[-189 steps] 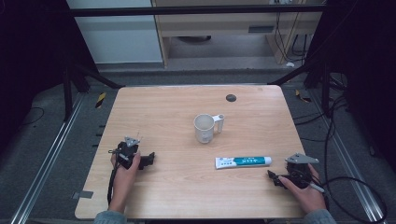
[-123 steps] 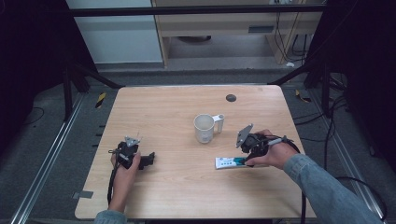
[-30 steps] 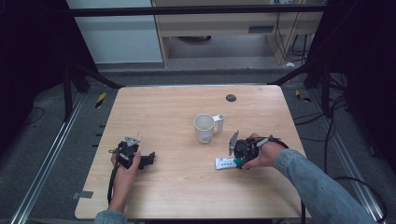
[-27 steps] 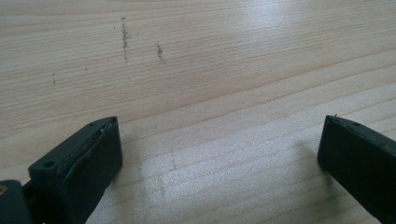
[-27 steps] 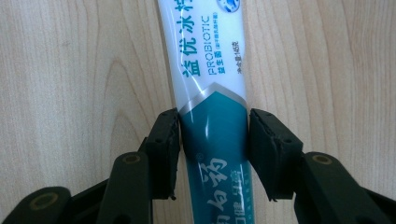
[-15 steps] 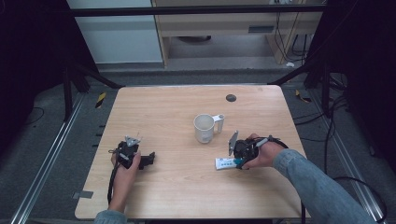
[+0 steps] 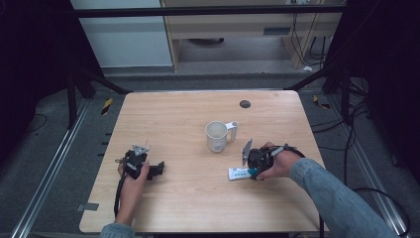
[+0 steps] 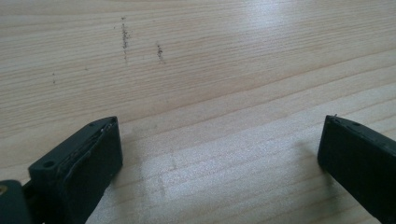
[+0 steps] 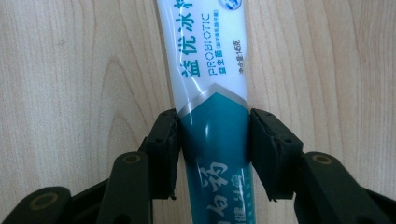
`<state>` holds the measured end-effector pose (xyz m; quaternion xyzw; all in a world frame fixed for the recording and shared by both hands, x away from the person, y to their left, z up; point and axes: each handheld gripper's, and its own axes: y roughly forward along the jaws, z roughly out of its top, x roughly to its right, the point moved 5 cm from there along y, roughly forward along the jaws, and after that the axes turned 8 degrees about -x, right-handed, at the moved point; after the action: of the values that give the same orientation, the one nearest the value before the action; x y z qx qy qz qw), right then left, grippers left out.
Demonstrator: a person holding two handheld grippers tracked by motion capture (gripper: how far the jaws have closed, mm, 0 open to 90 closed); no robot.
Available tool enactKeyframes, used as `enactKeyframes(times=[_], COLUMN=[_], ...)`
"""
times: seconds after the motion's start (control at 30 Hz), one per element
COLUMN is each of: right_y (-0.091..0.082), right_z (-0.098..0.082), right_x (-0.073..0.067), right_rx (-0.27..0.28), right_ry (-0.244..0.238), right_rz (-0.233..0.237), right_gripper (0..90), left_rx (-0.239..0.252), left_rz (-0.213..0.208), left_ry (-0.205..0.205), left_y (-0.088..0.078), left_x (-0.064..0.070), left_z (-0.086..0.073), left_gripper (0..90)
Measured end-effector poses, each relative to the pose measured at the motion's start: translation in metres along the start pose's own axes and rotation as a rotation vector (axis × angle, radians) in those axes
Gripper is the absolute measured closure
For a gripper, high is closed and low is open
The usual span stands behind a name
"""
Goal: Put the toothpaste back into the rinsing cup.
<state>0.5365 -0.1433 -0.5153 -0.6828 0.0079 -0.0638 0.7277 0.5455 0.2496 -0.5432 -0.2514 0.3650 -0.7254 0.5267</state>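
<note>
The right gripper clamps a toothpaste tube marked "PROBIOTIC", lying at the table's four o'clock. The left gripper, at eight o'clock, gapes wide over bare wood.

In the high view the right hand and its tongs cover one end of the toothpaste tube, whose print is too small to read there. In the right gripper view the tube runs off the top and bottom edges (neither end shows). The small dark disc near the worktop's far edge is too small to identify.
</note>
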Motion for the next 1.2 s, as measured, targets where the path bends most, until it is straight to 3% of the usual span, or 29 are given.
enactKeyframes(times=[0.43, 0.63, 1.2], right_y=[-0.001, -0.006, -0.015], right_z=[-0.001, -0.003, -0.009], right_x=[-0.001, -0.001, -0.002], right_rx=[0.006, 0.021, 0.028], right_ry=[-0.014, 0.011, 0.054], right_rz=[0.009, 0.016, 0.008], right_gripper=[64.2, 73.0, 77.4], left_rx=[0.0, 0.0, -0.001], left_rz=[0.0, 0.0, -0.001], left_ry=[0.0, 0.0, 0.0], left_y=[0.0, 0.0, 0.0], left_x=[0.0, 0.0, 0.0], left_z=[0.0, 0.0, 0.0], left_gripper=[0.0, 0.0, 0.0])
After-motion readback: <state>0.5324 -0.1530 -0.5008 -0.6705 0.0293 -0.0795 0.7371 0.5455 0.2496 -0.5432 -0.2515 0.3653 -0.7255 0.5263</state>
